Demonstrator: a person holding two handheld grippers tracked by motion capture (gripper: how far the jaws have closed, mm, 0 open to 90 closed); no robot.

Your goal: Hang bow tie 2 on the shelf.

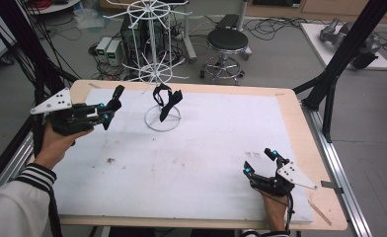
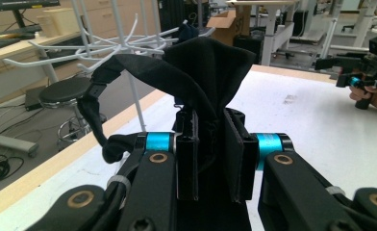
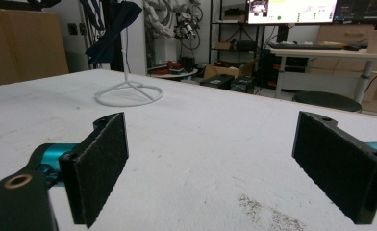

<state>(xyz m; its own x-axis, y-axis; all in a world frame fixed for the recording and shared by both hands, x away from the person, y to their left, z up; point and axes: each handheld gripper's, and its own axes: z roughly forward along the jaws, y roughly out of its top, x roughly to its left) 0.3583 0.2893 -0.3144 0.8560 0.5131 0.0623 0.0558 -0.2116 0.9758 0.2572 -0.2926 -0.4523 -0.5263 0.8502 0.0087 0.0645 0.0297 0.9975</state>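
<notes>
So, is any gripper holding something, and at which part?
The left gripper is shut on a black cloth, pinching its gathered lower part; a strap end hangs loose beside it. The right gripper is open and holds nothing.

Matt black cloth pouch [image 2: 206, 72] with a woven strap, white coated wire rack [image 1: 154, 59], tabletop [image 1: 290, 106] of pale wood edge under a rough, stained white sheet, left gripper [image 2: 214, 163] in matt black plastic, rough foam-like pads [image 3: 102, 166], glossy blue metal collars.
</notes>
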